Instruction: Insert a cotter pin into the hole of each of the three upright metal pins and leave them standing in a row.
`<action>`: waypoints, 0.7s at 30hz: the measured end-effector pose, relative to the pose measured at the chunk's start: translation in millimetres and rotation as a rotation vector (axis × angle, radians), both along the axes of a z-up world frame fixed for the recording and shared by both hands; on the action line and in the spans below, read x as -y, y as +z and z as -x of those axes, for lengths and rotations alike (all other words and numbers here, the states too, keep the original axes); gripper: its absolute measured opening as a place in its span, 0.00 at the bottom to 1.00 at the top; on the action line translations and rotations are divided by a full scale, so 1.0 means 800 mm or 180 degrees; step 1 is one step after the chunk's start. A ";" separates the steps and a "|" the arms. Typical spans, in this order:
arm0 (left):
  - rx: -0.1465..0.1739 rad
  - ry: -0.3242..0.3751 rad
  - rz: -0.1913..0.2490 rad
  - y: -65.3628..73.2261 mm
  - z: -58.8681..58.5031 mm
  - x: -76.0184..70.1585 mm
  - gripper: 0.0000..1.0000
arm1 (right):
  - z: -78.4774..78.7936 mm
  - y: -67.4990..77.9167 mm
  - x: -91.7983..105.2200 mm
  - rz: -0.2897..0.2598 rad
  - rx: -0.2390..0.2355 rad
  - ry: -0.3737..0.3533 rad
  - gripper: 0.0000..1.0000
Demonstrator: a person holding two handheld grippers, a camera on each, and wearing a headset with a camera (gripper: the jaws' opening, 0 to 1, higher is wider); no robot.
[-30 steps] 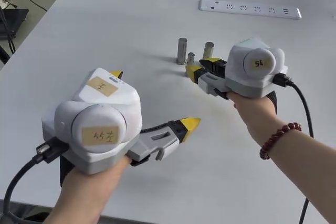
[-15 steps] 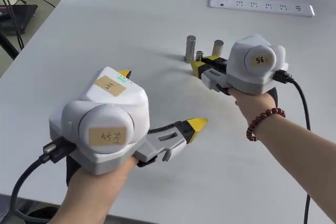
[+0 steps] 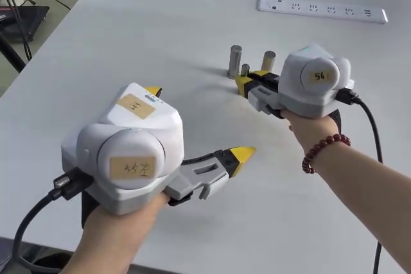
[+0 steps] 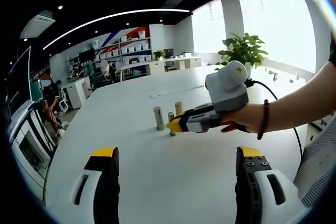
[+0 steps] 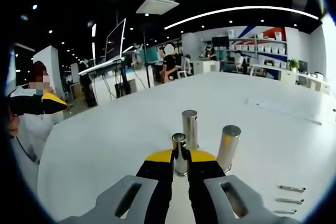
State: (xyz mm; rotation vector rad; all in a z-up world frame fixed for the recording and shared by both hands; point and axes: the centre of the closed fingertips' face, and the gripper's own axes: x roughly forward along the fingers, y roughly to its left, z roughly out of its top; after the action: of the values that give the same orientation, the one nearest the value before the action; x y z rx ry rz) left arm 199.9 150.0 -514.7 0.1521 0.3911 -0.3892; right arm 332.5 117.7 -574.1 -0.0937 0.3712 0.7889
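Three upright metal pins stand together on the white table (image 3: 160, 24): a tall one (image 3: 235, 61), a short one (image 3: 244, 69) and a medium one (image 3: 268, 60). My right gripper (image 3: 250, 79) reaches them from the right, and its yellow-tipped jaws are closed around the short pin (image 5: 179, 153), with the tall pin (image 5: 189, 127) and the medium pin (image 5: 228, 145) just behind. Three cotter pins (image 5: 290, 200) lie flat to the right. My left gripper (image 3: 198, 121) hovers near the table's front, open wide and holding nothing; its fingertips (image 4: 105, 153) frame the pins (image 4: 158, 118) from afar.
A white power strip (image 3: 321, 9) lies at the far side of the table. A black cable (image 3: 376, 152) trails from the right gripper. The table's left edge drops to a floor with cables and stands (image 3: 16, 11).
The head camera has shifted slightly. Relative to the pins, both grippers hold their places.
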 end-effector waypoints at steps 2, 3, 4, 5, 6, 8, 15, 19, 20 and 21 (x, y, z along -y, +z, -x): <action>0.0001 -0.0001 0.0003 0.000 0.000 0.000 0.92 | 0.000 -0.001 0.000 0.0010 -0.0007 0.0019 0.04; 0.0005 -0.0002 0.0003 0.001 0.000 0.000 0.92 | 0.001 -0.002 0.000 0.0020 -0.0008 0.0033 0.04; 0.0006 0.0000 0.0000 0.001 0.001 0.000 0.92 | 0.003 -0.002 0.000 0.0020 -0.0013 0.0041 0.04; 0.0007 -0.0001 -0.0002 0.001 0.001 0.000 0.92 | 0.005 -0.001 0.000 0.0019 -0.0016 0.0050 0.04; 0.0005 -0.0002 -0.0002 0.001 0.001 0.000 0.92 | 0.008 -0.001 0.000 0.0026 -0.0017 0.0066 0.04; 0.0012 -0.0004 0.0002 0.002 0.001 0.000 0.92 | 0.013 -0.001 0.000 0.0041 -0.0017 0.0088 0.04; 0.0024 -0.0003 0.0023 0.004 0.001 -0.001 0.92 | 0.025 -0.002 0.001 0.0106 -0.0002 0.0180 0.04; 0.0031 -0.0007 0.0020 0.005 0.001 0.000 0.92 | 0.035 -0.001 0.001 0.0119 0.0004 0.0210 0.04; 0.0034 -0.0006 0.0023 0.006 0.000 0.000 0.92 | 0.038 0.000 0.001 0.0137 0.0009 0.0223 0.04; 0.0035 -0.0007 0.0024 0.006 0.000 0.000 0.92 | 0.040 0.000 0.002 0.0140 0.0007 0.0224 0.04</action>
State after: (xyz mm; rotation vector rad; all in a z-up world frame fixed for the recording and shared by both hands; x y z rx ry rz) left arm 199.7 150.2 -510.1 0.1471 0.3786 -0.3919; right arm 300.5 116.4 -574.1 -0.1495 0.3851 0.8503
